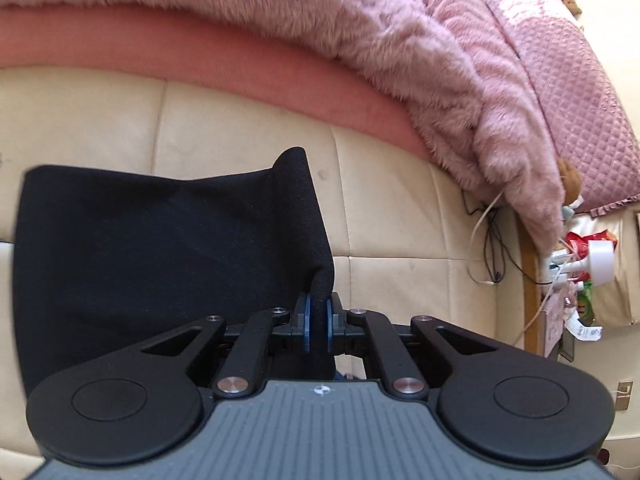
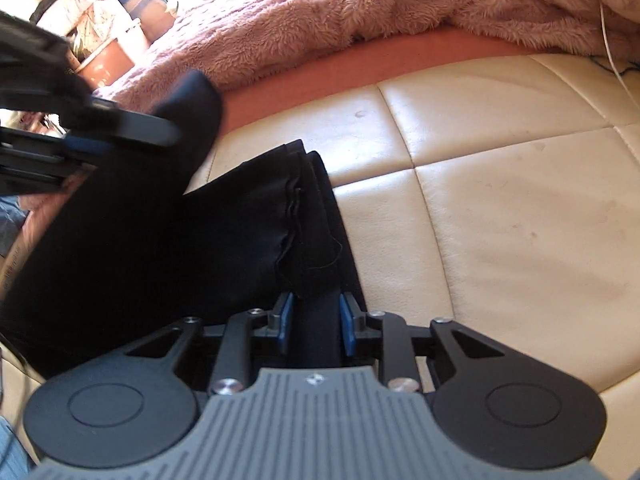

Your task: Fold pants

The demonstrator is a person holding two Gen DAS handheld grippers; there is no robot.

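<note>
One pair of black pants (image 1: 168,248), lifted over the cream padded bed edge (image 2: 500,208). Two grippers: left gripper (image 1: 319,322) jaws pinching a pants edge; right gripper (image 2: 316,322) jaws pinching bunched hem layers. One pink fuzzy blanket (image 1: 360,40) far side.

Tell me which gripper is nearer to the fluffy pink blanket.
Left. The left gripper holds its pants edge up by the pink blanket; the right gripper grips lower on the cream cushion.

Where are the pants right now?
The black pants are held up over the cream cushion, pinched by both grippers: left, right. The pink blanket lies behind.
</note>
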